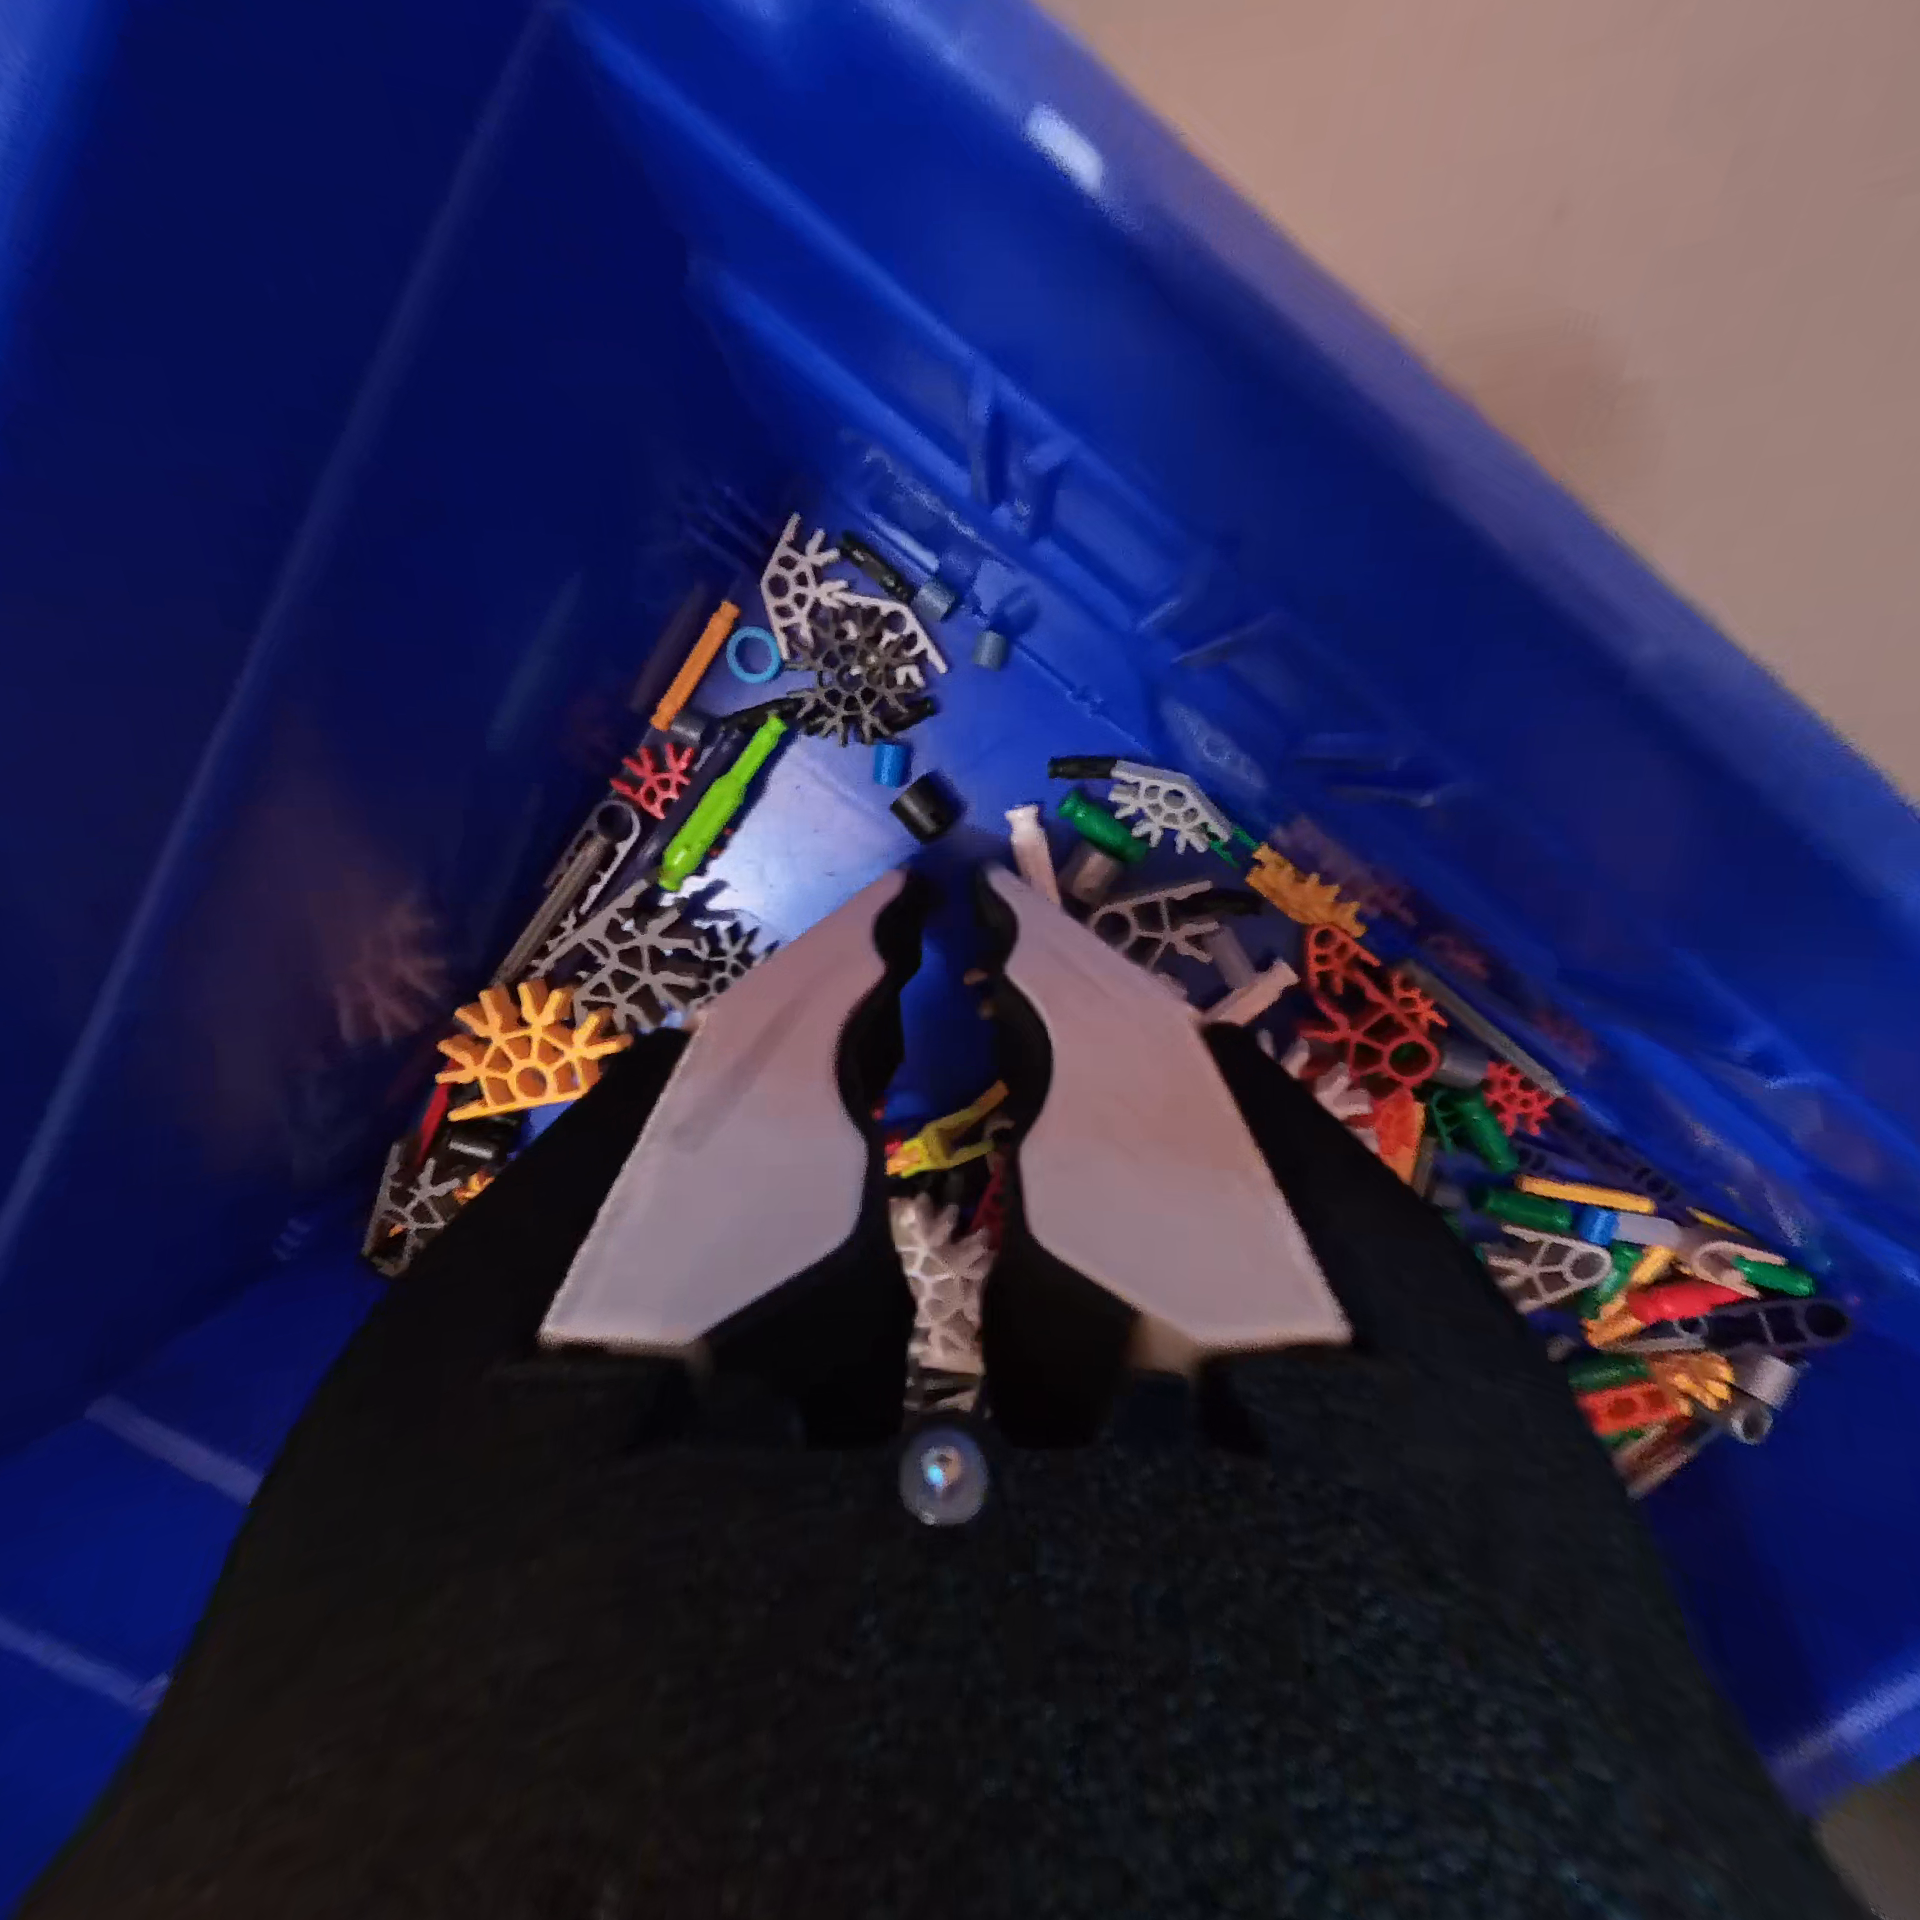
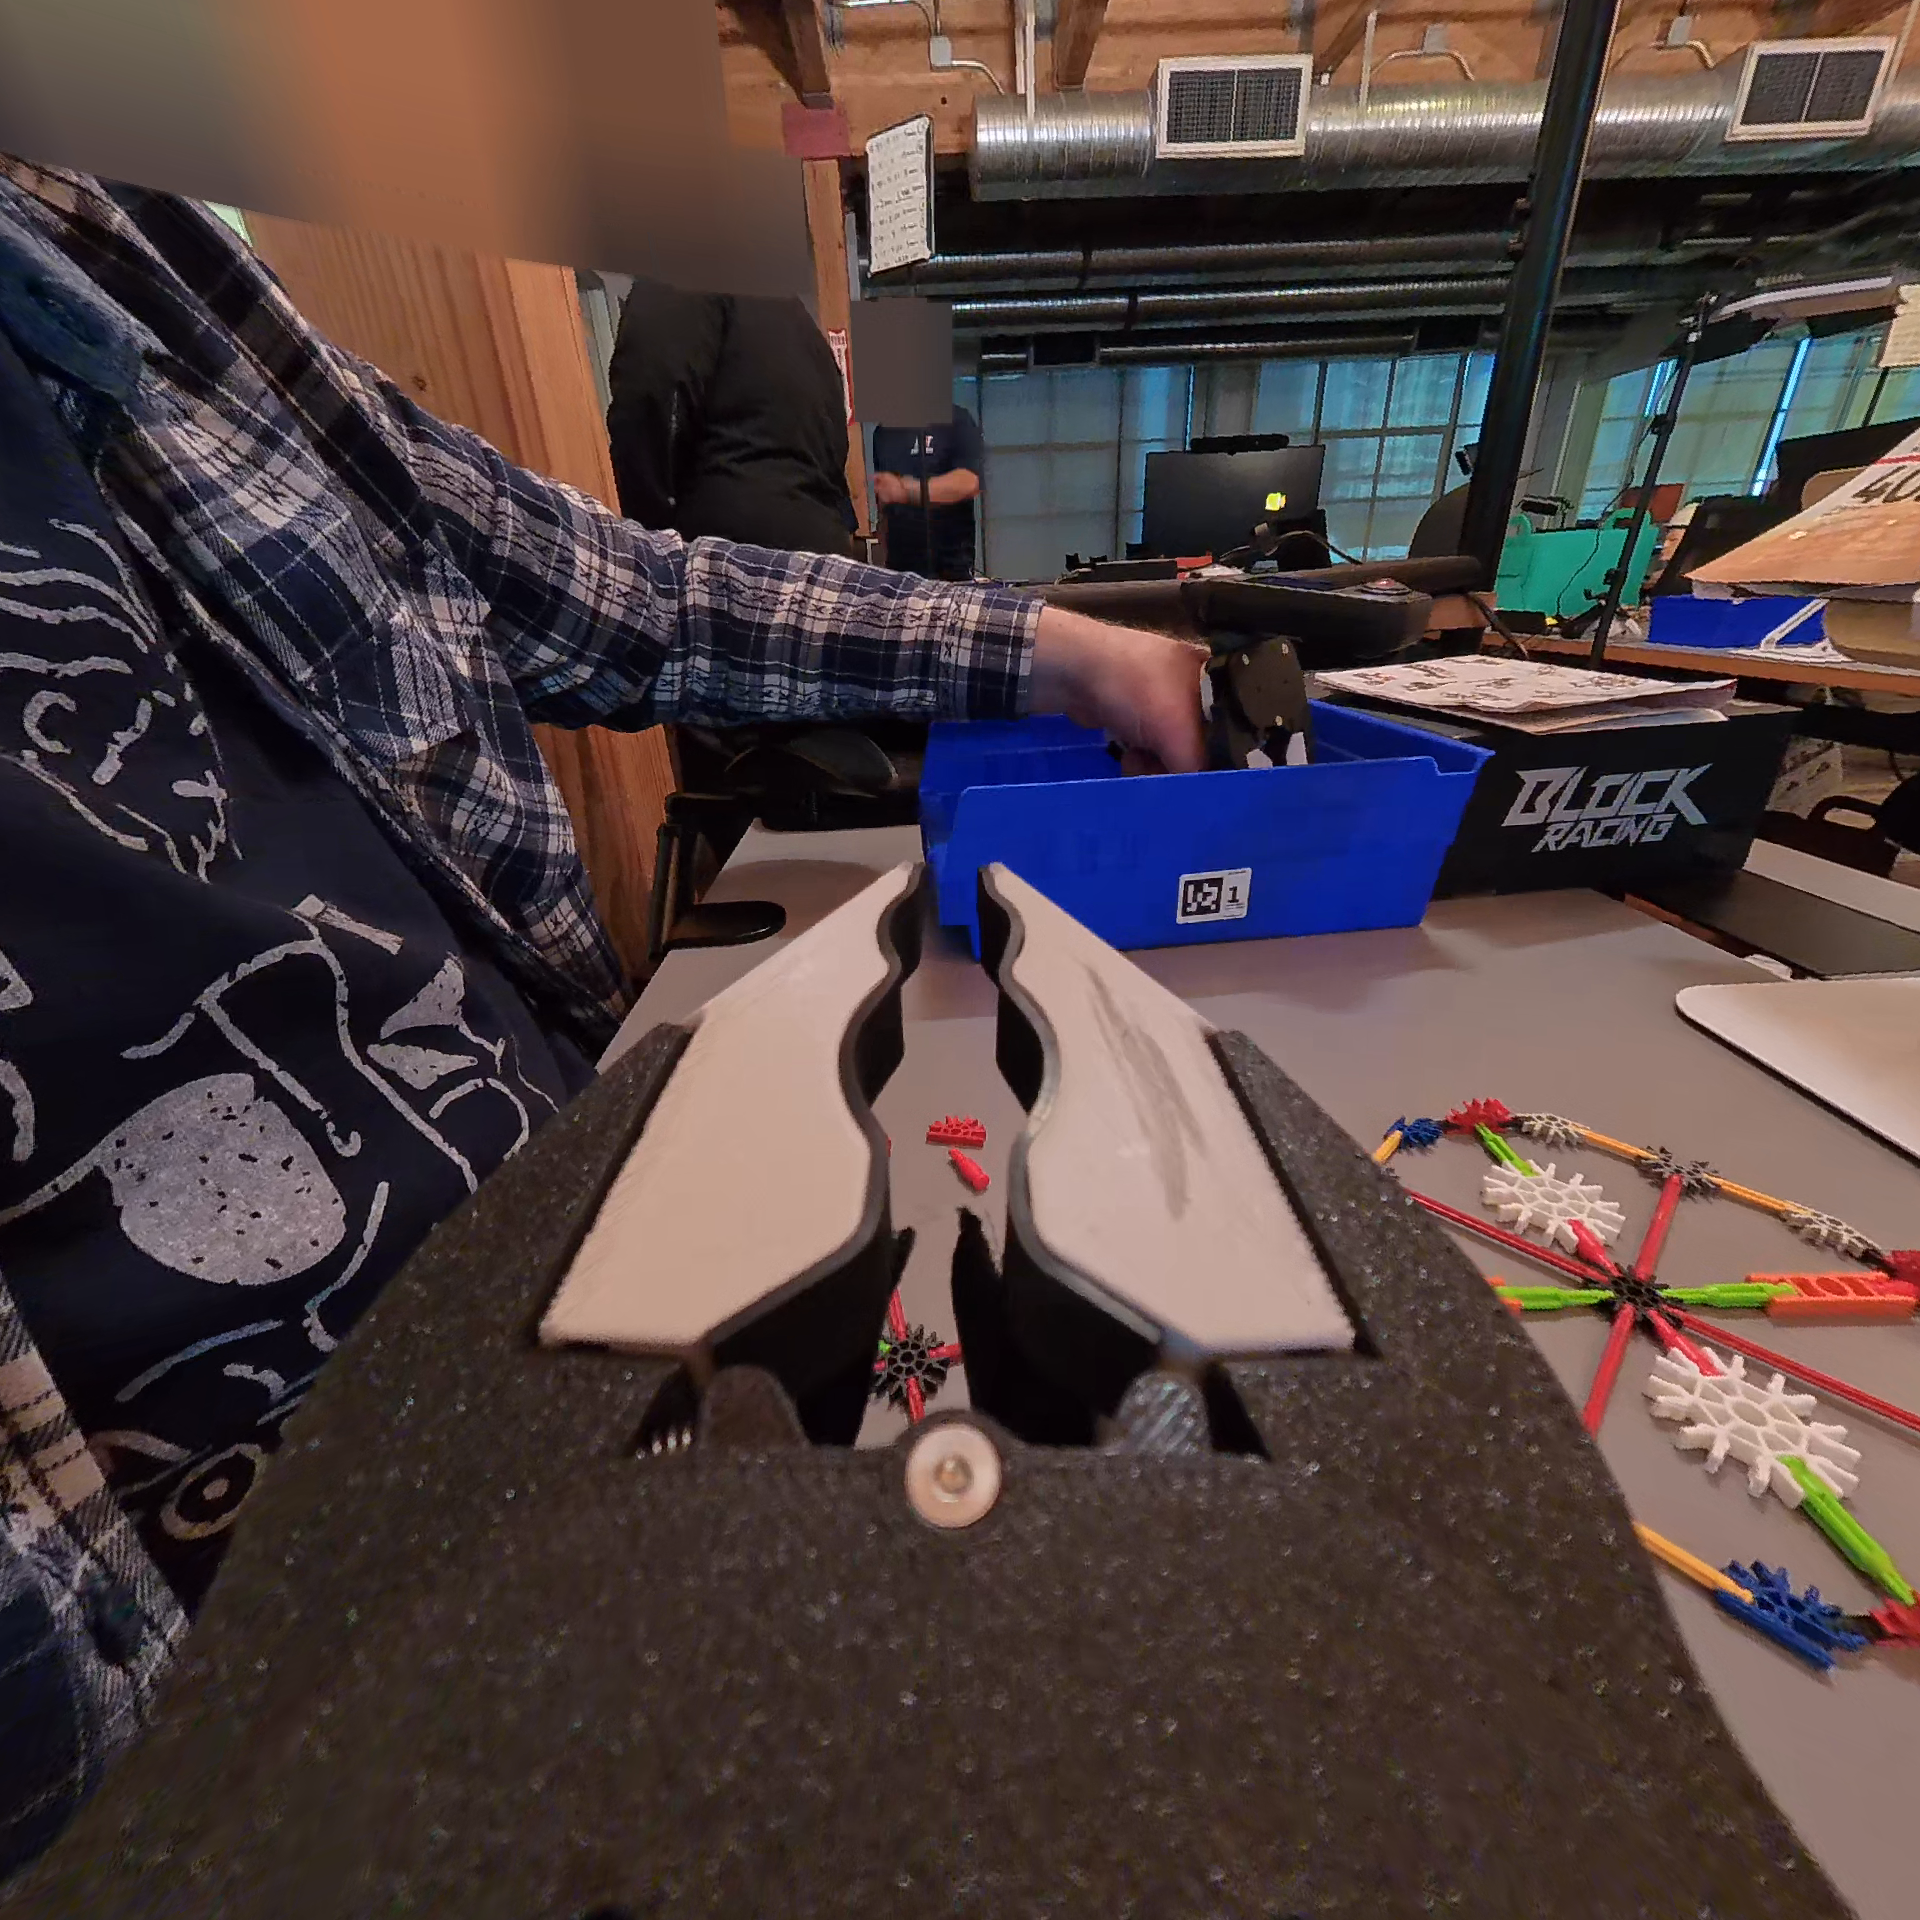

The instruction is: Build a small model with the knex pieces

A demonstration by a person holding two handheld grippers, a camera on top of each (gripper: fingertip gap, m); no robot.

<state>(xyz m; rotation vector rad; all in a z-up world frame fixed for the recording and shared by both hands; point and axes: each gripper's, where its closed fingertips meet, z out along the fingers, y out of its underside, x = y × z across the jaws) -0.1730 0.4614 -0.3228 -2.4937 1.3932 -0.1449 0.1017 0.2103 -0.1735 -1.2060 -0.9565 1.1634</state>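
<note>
The left gripper (image 1: 943, 883) reaches down inside a deep blue plastic bin (image 1: 436, 436), its pale fingers slightly parted and holding nothing, tips hanging over the bare floor near a small black cylinder (image 1: 927, 805). Loose rods and snowflake-shaped connectors (image 1: 530, 1049) crowd both sides. The right gripper (image 2: 948, 883) hovers above the grey table (image 2: 1455, 1018), fingers narrowly apart and empty; two small red pieces (image 2: 961, 1148) lie beneath. Beside it lies a flat rod-and-connector frame (image 2: 1636, 1294) with two white snowflake wheels.
</note>
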